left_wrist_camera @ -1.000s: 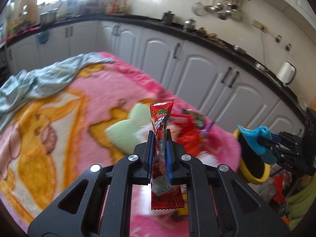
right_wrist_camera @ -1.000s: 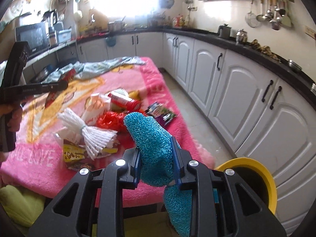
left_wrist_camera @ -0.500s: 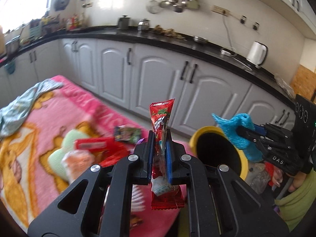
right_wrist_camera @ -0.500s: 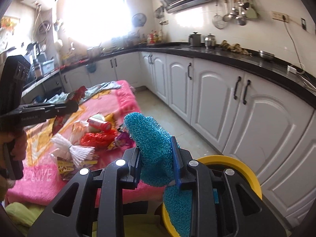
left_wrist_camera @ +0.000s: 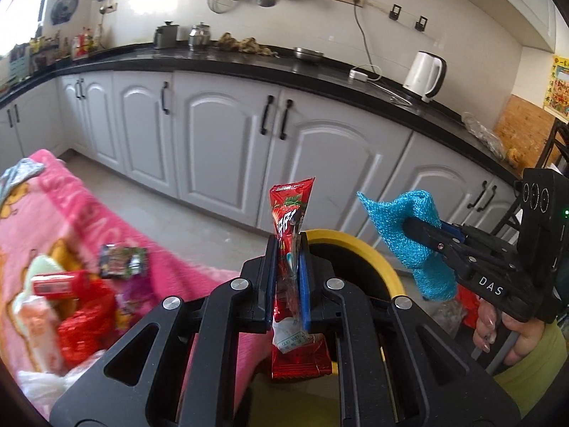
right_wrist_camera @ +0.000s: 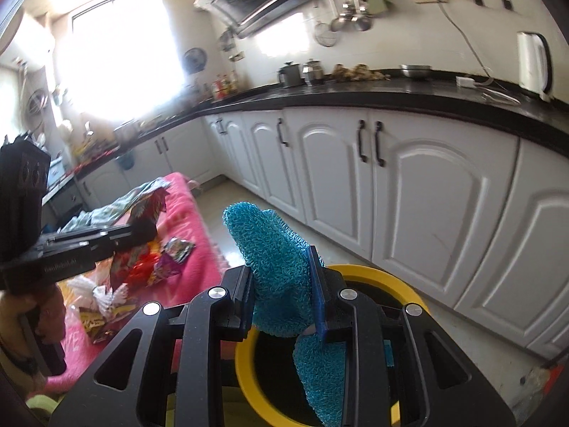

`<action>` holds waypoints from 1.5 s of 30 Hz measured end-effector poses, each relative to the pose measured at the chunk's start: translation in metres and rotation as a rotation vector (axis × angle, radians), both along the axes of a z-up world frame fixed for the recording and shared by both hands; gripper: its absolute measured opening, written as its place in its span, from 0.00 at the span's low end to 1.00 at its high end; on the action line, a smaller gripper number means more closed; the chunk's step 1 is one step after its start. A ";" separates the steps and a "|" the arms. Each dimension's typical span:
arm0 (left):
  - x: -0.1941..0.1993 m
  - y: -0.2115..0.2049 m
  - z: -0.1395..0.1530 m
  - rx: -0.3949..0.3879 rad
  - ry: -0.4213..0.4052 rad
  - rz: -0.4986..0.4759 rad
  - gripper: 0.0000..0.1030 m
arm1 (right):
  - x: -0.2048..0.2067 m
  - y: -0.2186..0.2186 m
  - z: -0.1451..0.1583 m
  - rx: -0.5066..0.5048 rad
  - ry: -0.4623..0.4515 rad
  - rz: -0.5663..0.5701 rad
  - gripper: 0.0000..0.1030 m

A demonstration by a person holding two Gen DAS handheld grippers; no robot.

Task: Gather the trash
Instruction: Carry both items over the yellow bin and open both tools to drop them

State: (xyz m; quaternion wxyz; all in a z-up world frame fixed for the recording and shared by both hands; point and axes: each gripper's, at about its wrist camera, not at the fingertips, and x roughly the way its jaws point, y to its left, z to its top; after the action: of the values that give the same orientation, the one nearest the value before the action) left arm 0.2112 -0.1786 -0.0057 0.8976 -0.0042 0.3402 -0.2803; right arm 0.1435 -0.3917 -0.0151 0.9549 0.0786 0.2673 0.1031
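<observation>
Left gripper (left_wrist_camera: 287,277): fingers clenched on a red wrapper (left_wrist_camera: 290,235), upright, just short of the yellow bin (left_wrist_camera: 373,252). Right gripper (right_wrist_camera: 284,295): fingers grasping a blue cloth (right_wrist_camera: 274,259) above the bin's rim. More wrappers (left_wrist_camera: 117,265) lie near the pink blanket's (left_wrist_camera: 64,199) edge. White cabinets (left_wrist_camera: 220,135) behind.

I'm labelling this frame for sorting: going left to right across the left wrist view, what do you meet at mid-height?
Pink blanket → loose wrappers → red snack wrapper in the left gripper → yellow bin → blue knit cloth → right gripper.
</observation>
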 end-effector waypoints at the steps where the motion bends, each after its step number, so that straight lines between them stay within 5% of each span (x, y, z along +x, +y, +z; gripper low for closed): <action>1: 0.001 -0.003 -0.003 -0.012 0.007 -0.006 0.06 | 0.000 -0.005 -0.002 0.008 0.004 -0.012 0.24; 17: 0.034 -0.060 -0.078 -0.082 0.174 -0.086 0.07 | 0.020 -0.048 -0.043 0.156 0.093 -0.101 0.26; 24: 0.041 -0.070 -0.101 -0.062 0.218 -0.090 0.09 | 0.032 -0.053 -0.060 0.196 0.133 -0.132 0.36; 28: 0.041 -0.073 -0.104 -0.054 0.217 -0.082 0.30 | 0.030 -0.053 -0.063 0.184 0.134 -0.143 0.37; 38: 0.032 -0.053 -0.092 -0.021 0.148 -0.018 0.52 | 0.021 -0.050 -0.057 0.151 0.107 -0.153 0.42; 45: 0.021 -0.022 -0.074 -0.028 0.090 0.056 0.75 | 0.015 -0.036 -0.045 0.114 0.080 -0.143 0.55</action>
State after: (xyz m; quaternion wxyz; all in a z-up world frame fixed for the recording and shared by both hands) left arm 0.2326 -0.2008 -0.0799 0.8888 -0.0390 0.3758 -0.2593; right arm 0.1584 -0.4277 -0.0603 0.9424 0.1555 0.2925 0.0466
